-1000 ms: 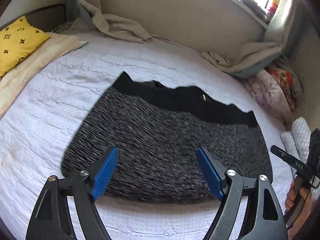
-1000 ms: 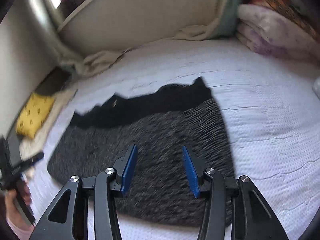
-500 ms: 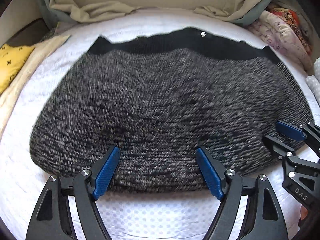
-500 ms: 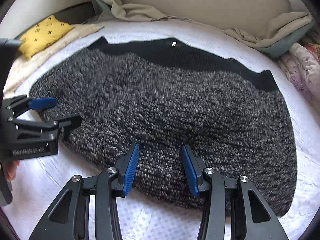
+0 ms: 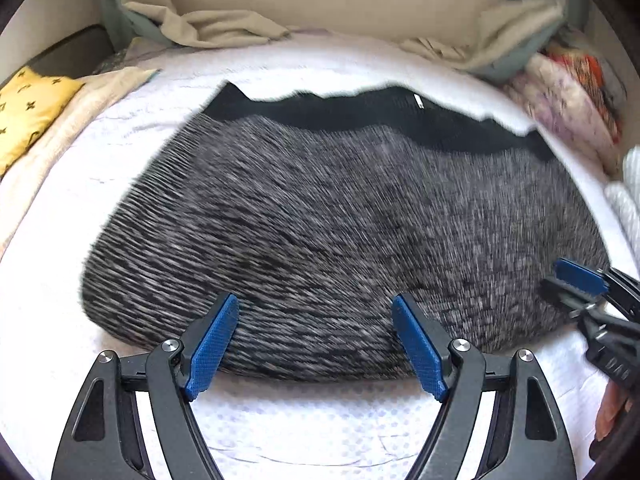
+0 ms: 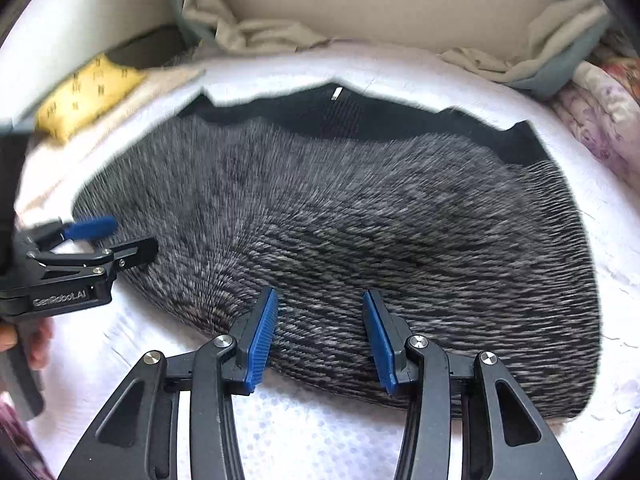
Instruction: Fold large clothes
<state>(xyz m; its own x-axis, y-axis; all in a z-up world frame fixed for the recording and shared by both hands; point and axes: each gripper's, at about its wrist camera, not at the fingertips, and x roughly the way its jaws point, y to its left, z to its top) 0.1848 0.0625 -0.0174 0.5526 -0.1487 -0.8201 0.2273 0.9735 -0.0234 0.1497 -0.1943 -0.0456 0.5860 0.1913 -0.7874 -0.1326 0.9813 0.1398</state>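
Observation:
A grey-and-black marled knit garment [image 5: 340, 232] lies spread flat on the white bed sheet [image 5: 304, 420], its black band [image 5: 380, 116] along the far edge. My left gripper [image 5: 316, 308] hangs open and wide over the garment's near edge, towards its left. In the right wrist view the garment [image 6: 360, 220] fills the middle and my right gripper [image 6: 320, 296] stands open with a narrower gap over the near edge. Nothing is pinched in either. Each view shows the other gripper from the side: the right gripper [image 5: 560, 280] and the left gripper [image 6: 120, 236].
A yellow patterned pillow [image 5: 28, 112] and a beige blanket [image 5: 80, 120] lie at the far left. Crumpled beige bedding [image 5: 224, 28] runs along the padded wall behind. Floral bedding [image 5: 568, 96] is heaped at the far right. A person's fingers [image 5: 608, 412] hold the right gripper's handle.
Both grippers have sunk towards the garment's near edge and swung to face it squarely. The right gripper has come in beside the left. Neither jaw gap has visibly changed.

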